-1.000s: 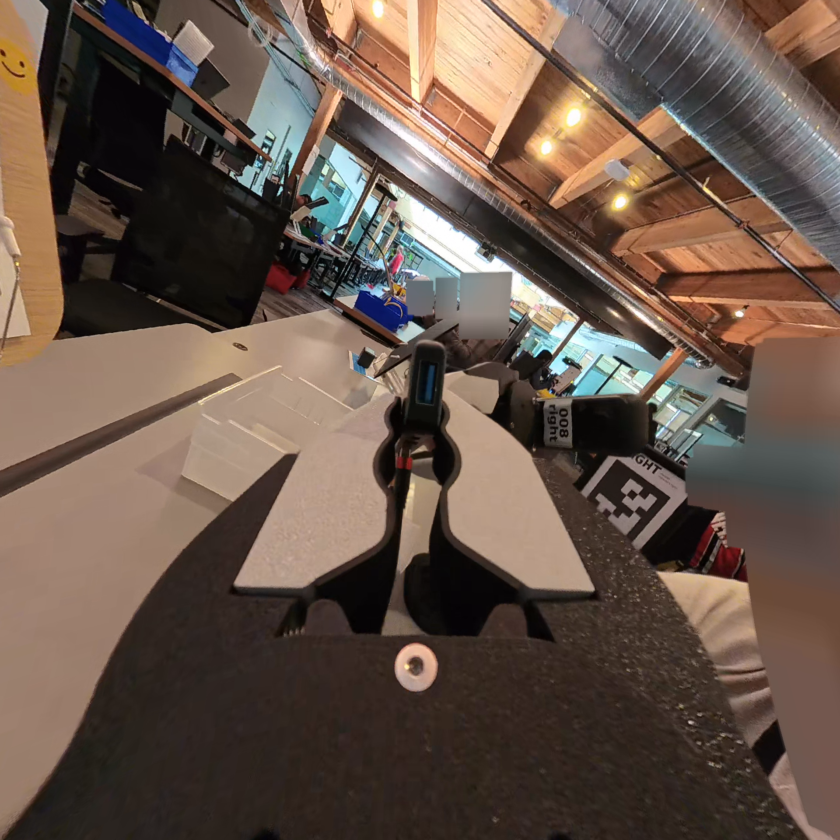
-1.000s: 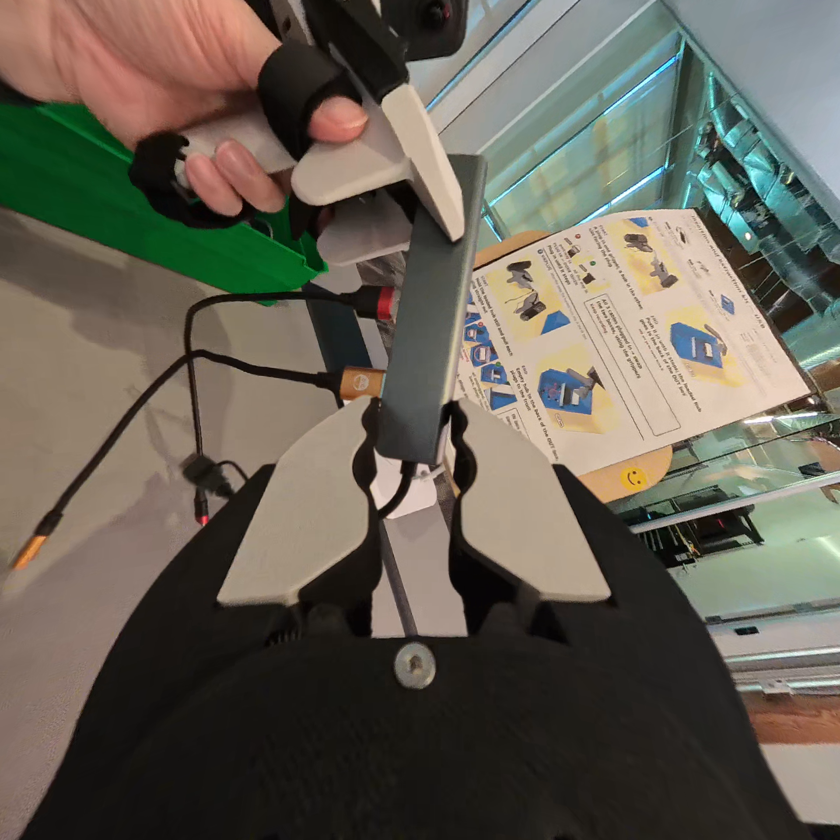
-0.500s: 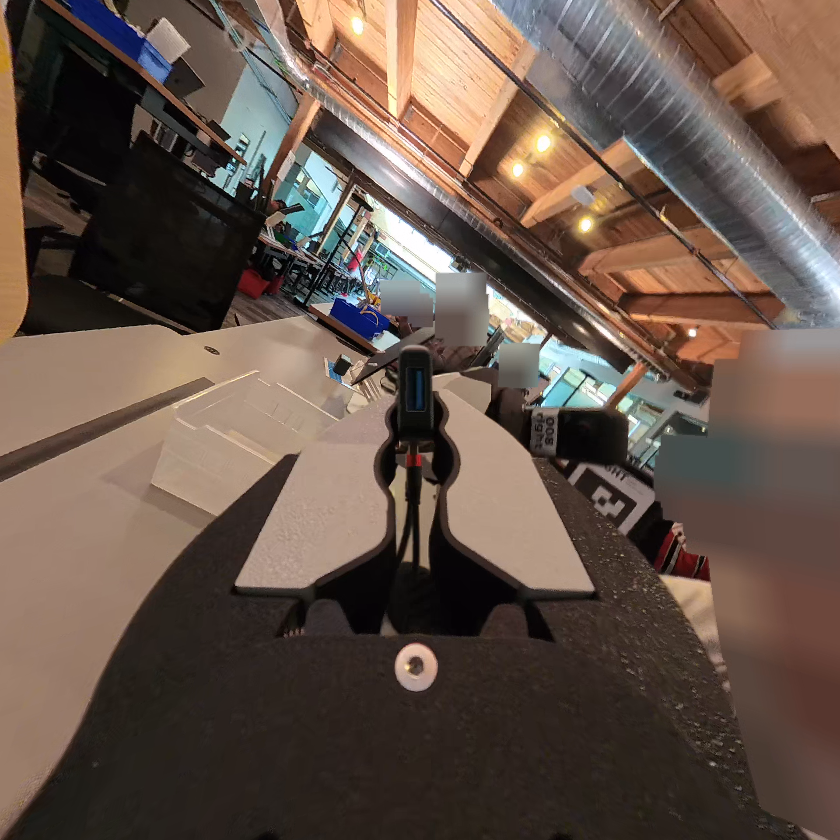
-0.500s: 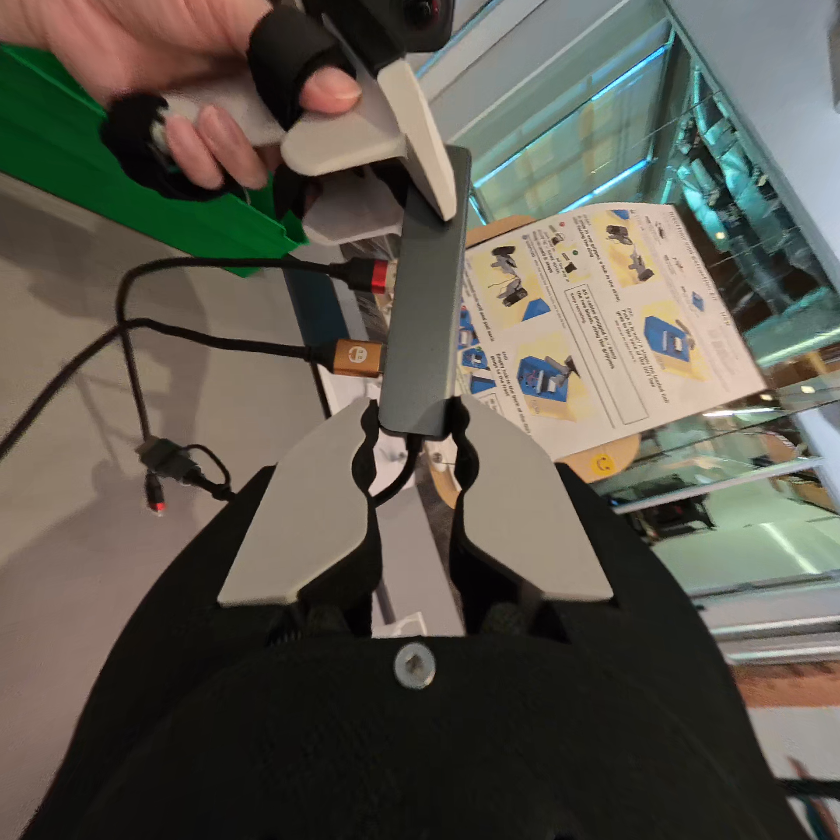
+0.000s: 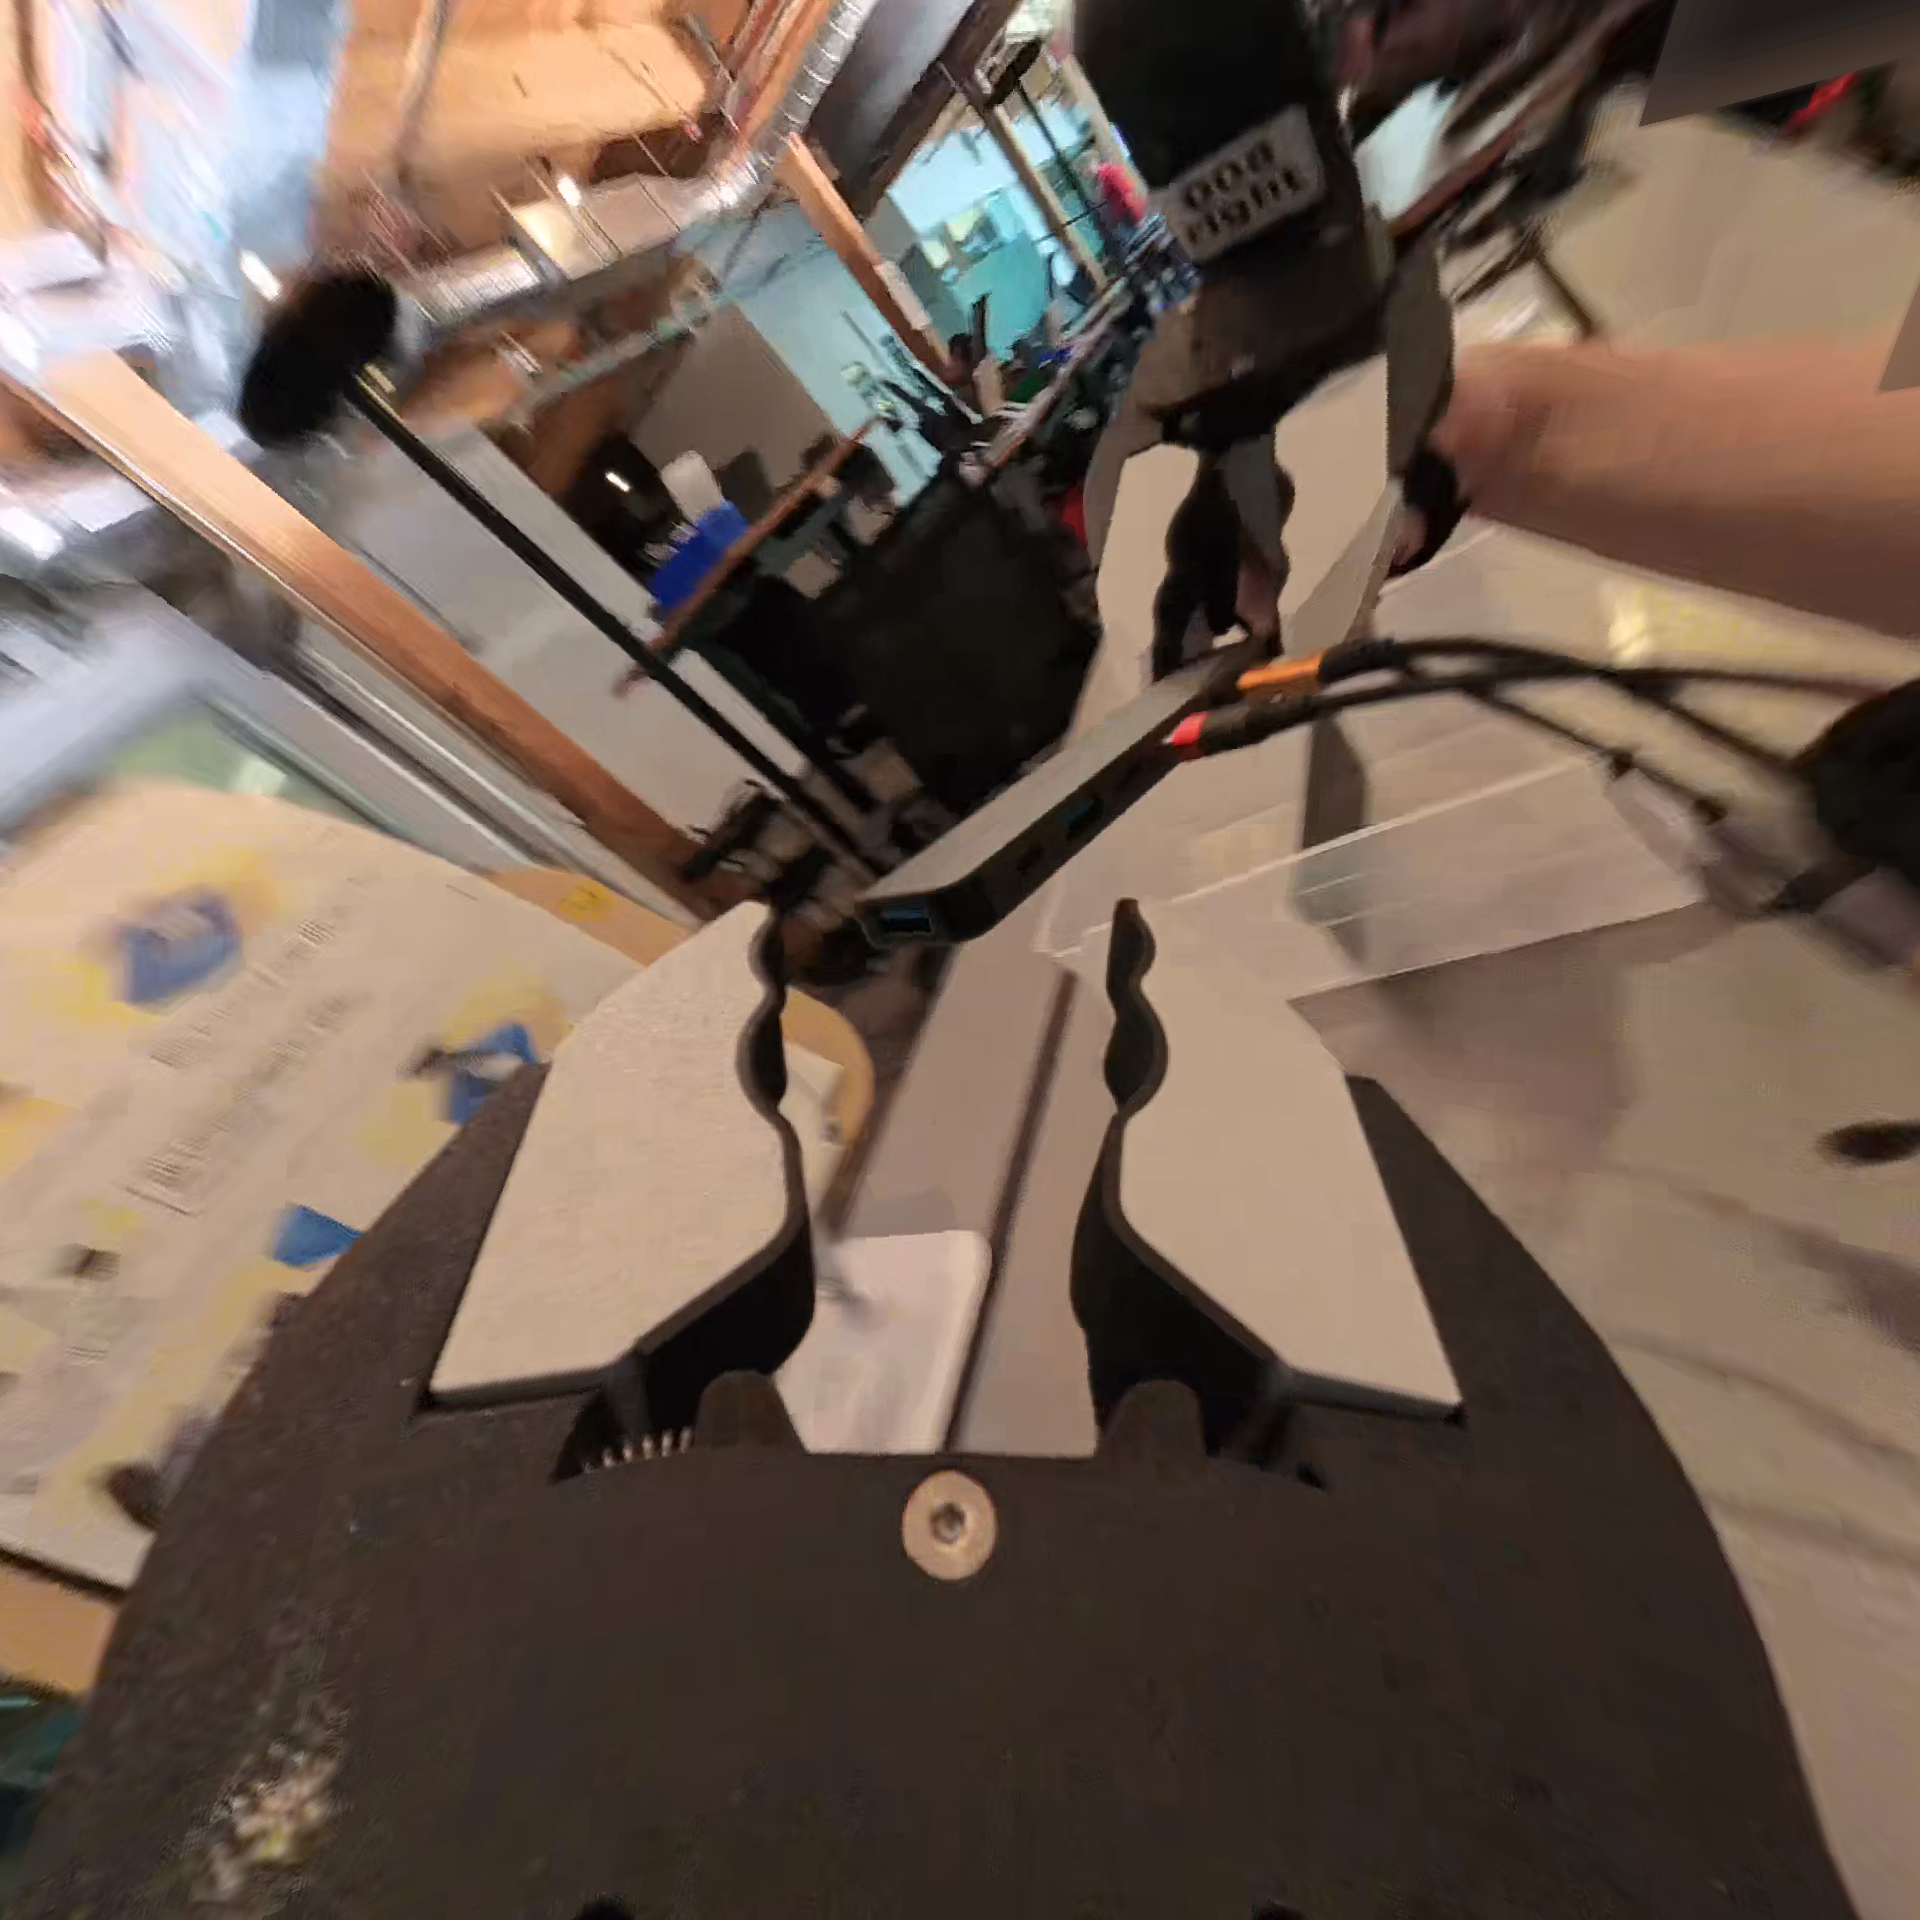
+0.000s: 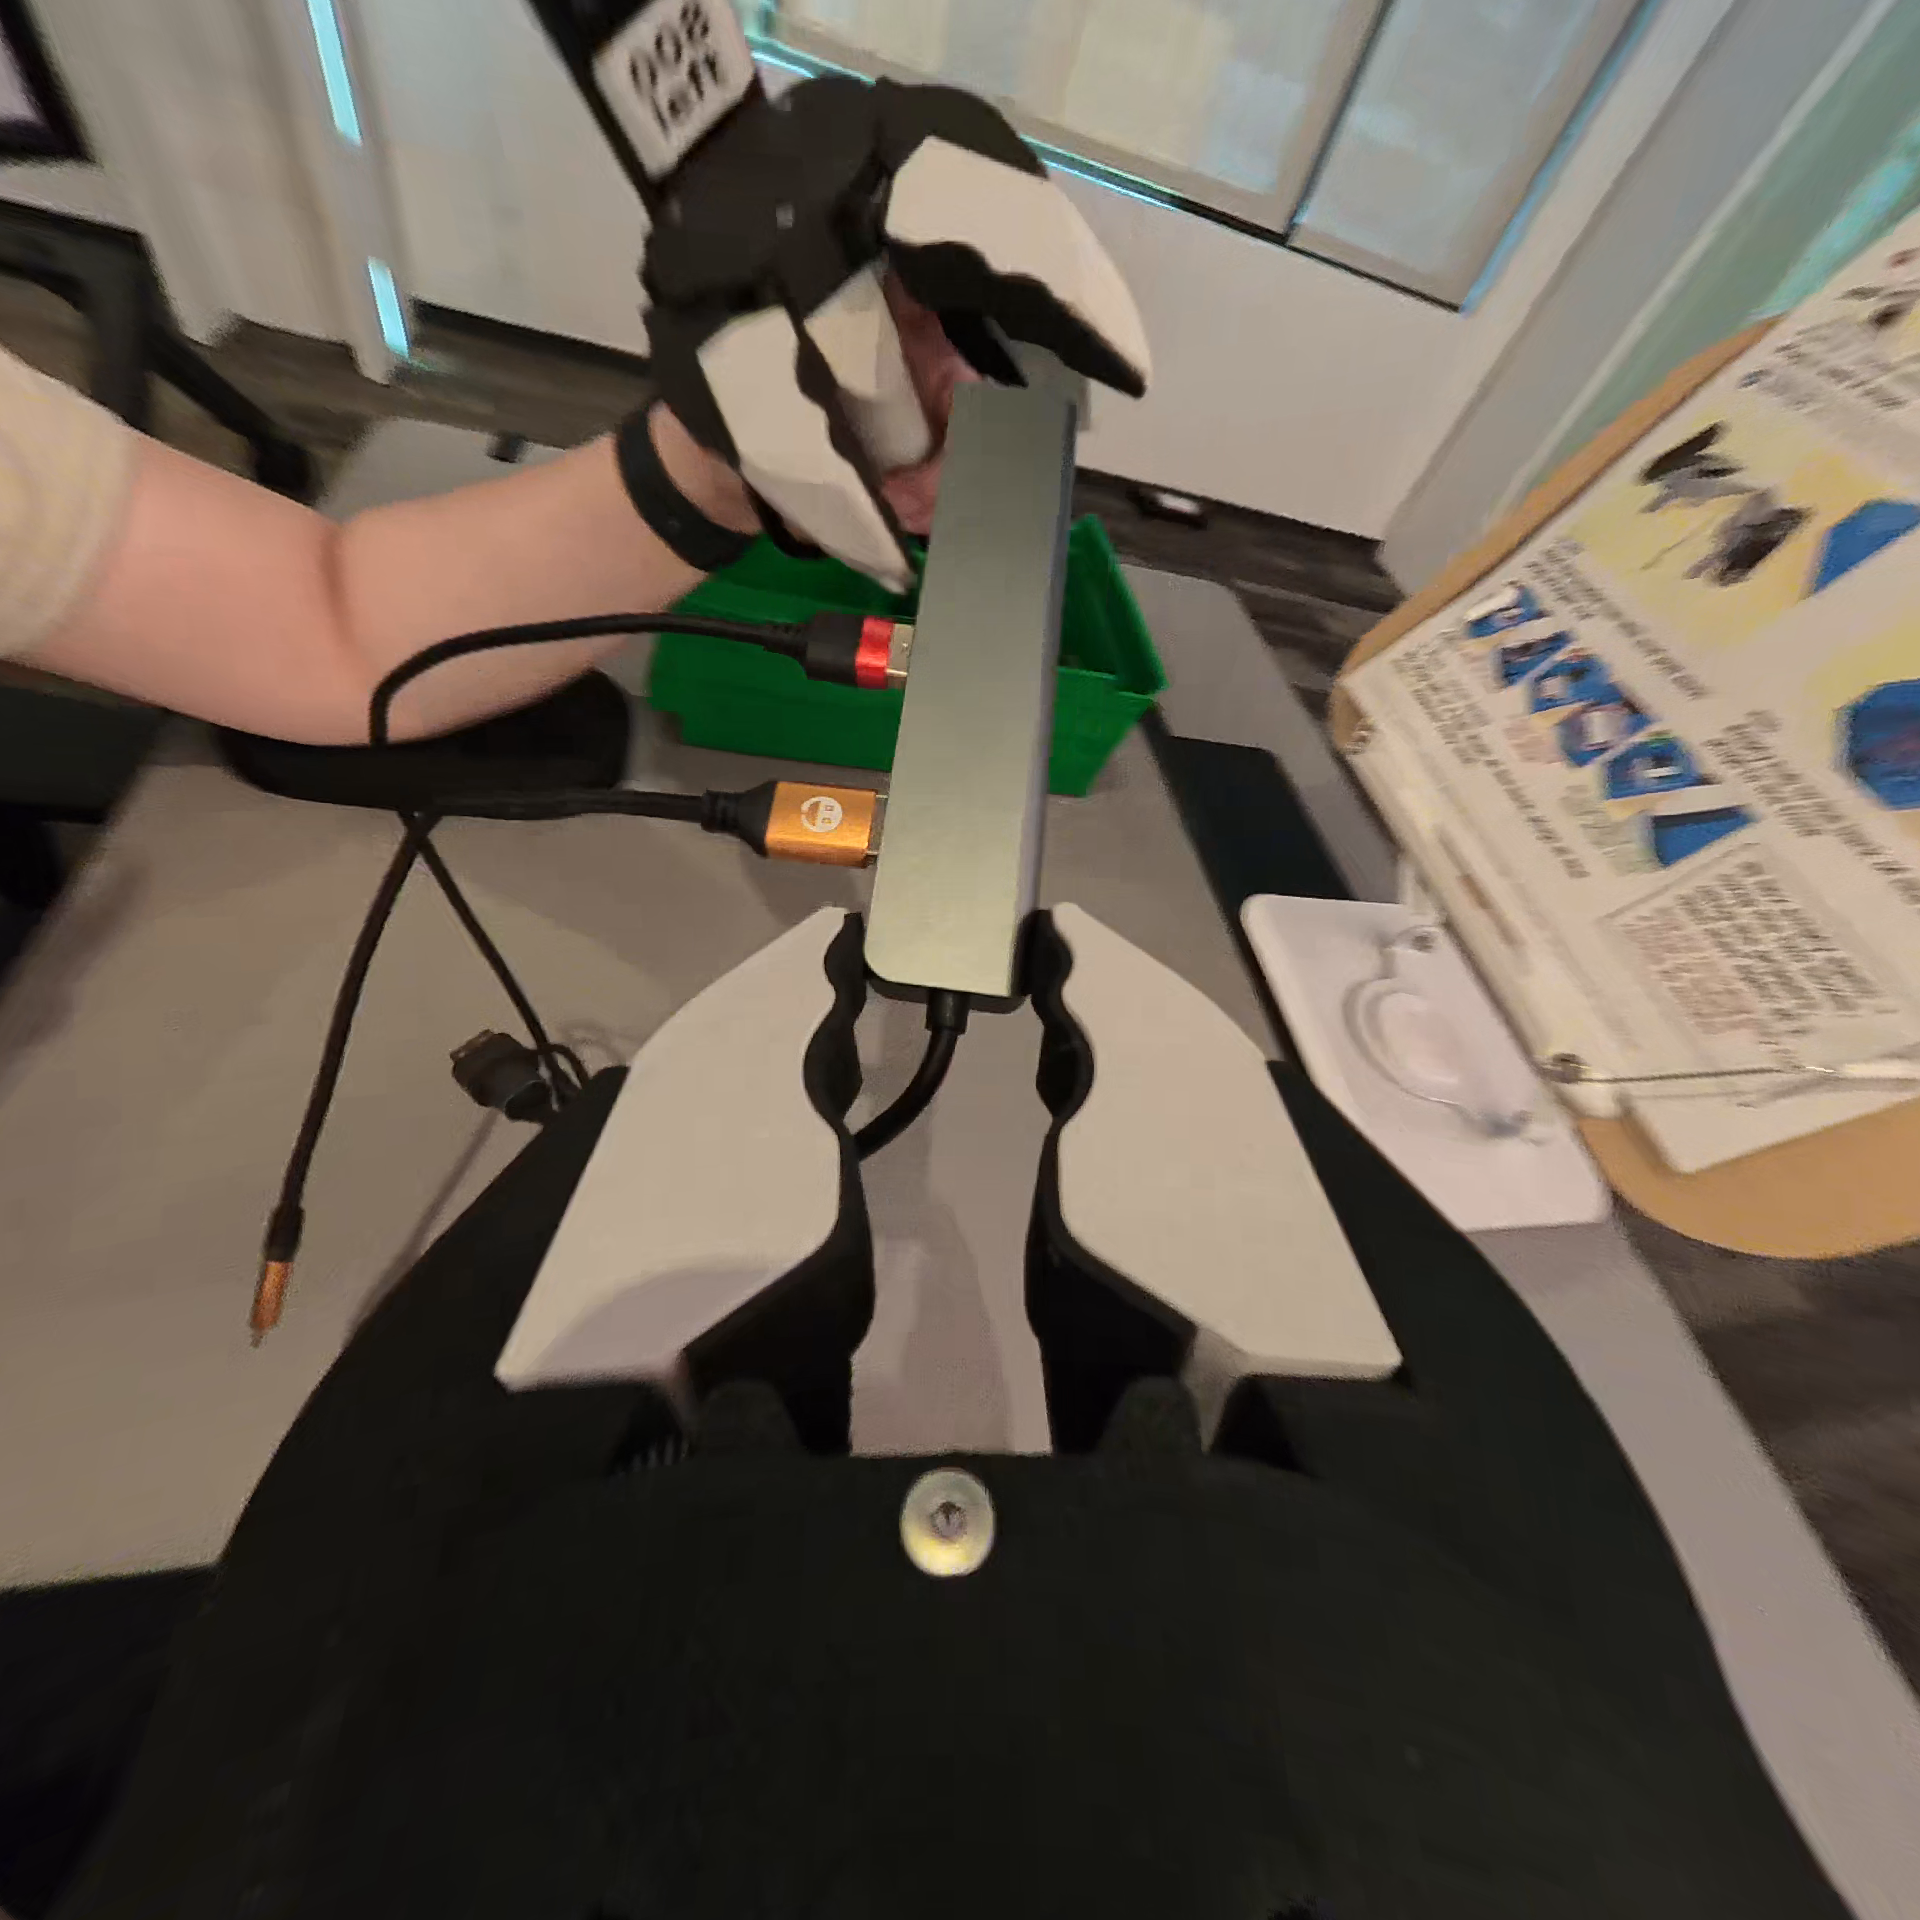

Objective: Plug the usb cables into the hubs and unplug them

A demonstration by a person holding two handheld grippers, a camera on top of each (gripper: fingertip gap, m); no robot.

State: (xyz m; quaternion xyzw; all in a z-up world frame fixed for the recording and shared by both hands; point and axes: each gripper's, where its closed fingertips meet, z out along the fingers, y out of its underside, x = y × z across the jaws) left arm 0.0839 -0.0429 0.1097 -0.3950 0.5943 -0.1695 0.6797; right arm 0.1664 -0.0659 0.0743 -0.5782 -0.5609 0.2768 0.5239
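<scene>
A grey USB hub [image 6: 987,675] is held above the table, clamped at its near end by my right gripper [image 6: 945,935]. A red-collared plug [image 6: 868,649] and an orange plug [image 6: 821,826] sit in its left side, and their black cables hang down to the table. My left gripper [image 6: 1013,478] is open around the hub's far end without clamping it. In the left wrist view the hub [image 5: 1039,821] points its blue end port at my open left gripper [image 5: 945,920], and the right gripper [image 5: 1247,582] holds the far end.
A green bin [image 6: 1101,665] stands behind the hub. An instruction sheet [image 6: 1662,779] leans on a wooden board at the right, above a white pad [image 6: 1403,1039]. Loose cable ends [image 6: 275,1288] lie on the grey table at the left. A clear plastic box [image 5: 1455,862] stands nearby. Spacing between my two grippers at the tips: around 11 cm.
My left gripper has opened and let go of the hub's end. Both grippers have swung round, and the hub is held by the right gripper alone.
</scene>
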